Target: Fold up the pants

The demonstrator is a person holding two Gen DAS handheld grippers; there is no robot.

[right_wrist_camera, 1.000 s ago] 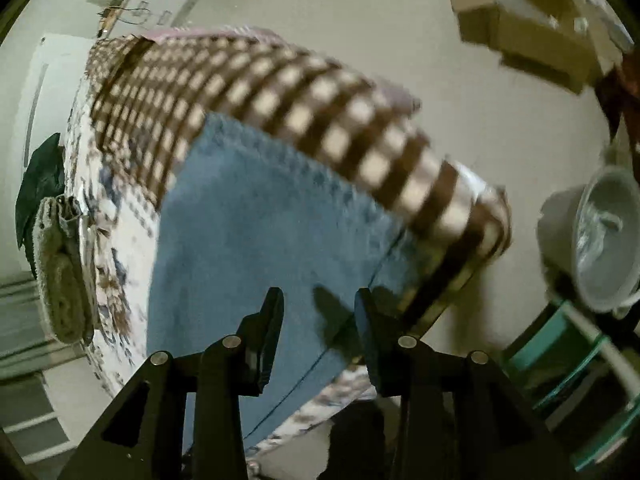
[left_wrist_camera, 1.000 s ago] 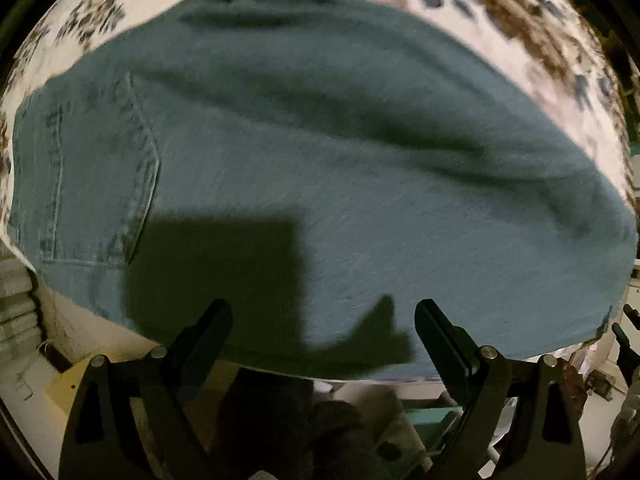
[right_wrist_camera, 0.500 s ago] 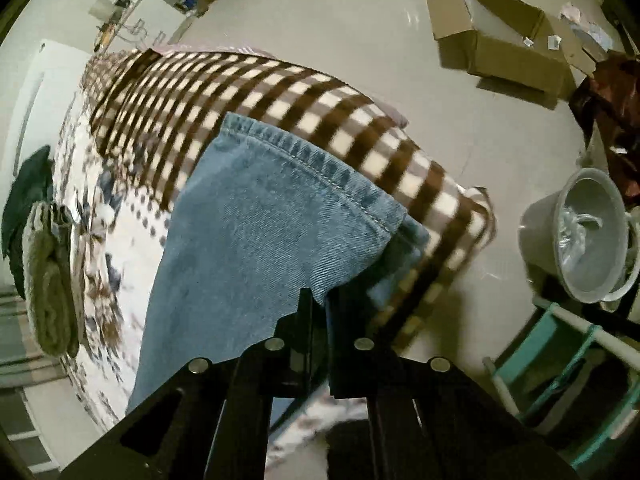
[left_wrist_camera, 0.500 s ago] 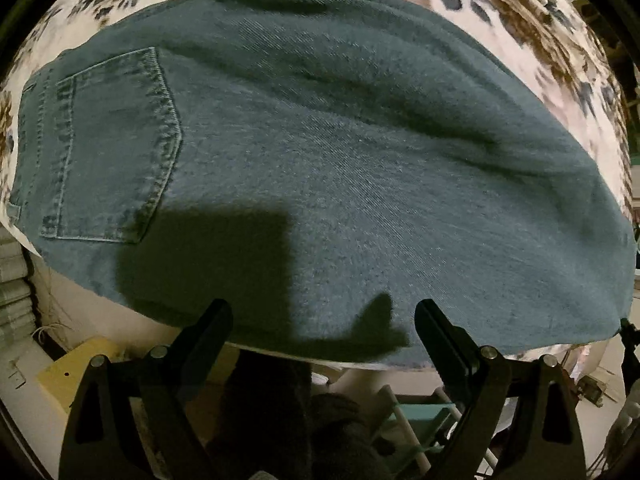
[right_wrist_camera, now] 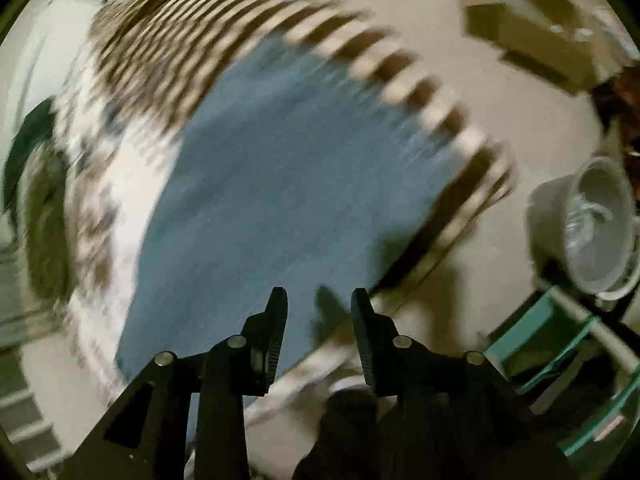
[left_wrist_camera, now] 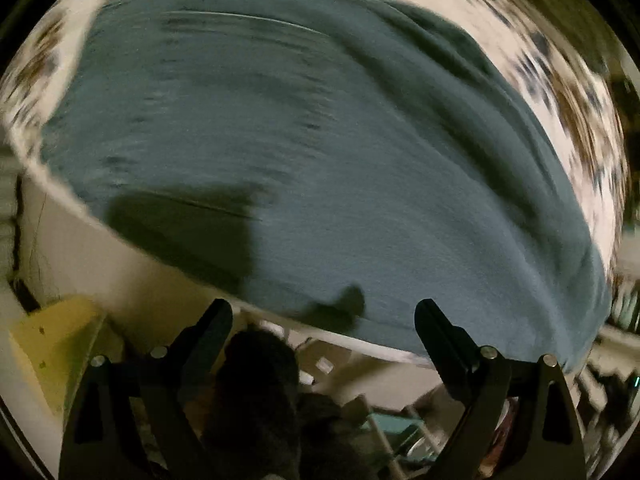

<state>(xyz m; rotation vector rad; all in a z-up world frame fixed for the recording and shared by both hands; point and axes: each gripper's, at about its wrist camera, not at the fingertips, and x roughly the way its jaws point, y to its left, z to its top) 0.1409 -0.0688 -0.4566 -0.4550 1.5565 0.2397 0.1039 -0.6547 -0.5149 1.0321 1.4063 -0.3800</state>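
Note:
Blue denim pants (left_wrist_camera: 320, 160) lie flat on a bed with a floral cover (left_wrist_camera: 568, 92). The left wrist view is blurred by motion. My left gripper (left_wrist_camera: 324, 312) is wide open and empty, just off the near edge of the pants. In the right wrist view the leg end of the pants (right_wrist_camera: 288, 184) lies next to a brown checked blanket (right_wrist_camera: 160, 52). My right gripper (right_wrist_camera: 319, 300) is open and empty above the near edge of the denim. This view is blurred too.
A cardboard box (right_wrist_camera: 532, 28) lies on the floor at the upper right. A grey bucket (right_wrist_camera: 588, 224) and a teal frame (right_wrist_camera: 560, 340) stand at the right. A yellow box (left_wrist_camera: 56, 344) sits below the bed edge. Dark clothes (right_wrist_camera: 36, 184) lie on the bed's left.
My right gripper was shut on the hem of the pants half a second ago; it has let go and opened. Both cameras are moving, and the pocket has left the left view.

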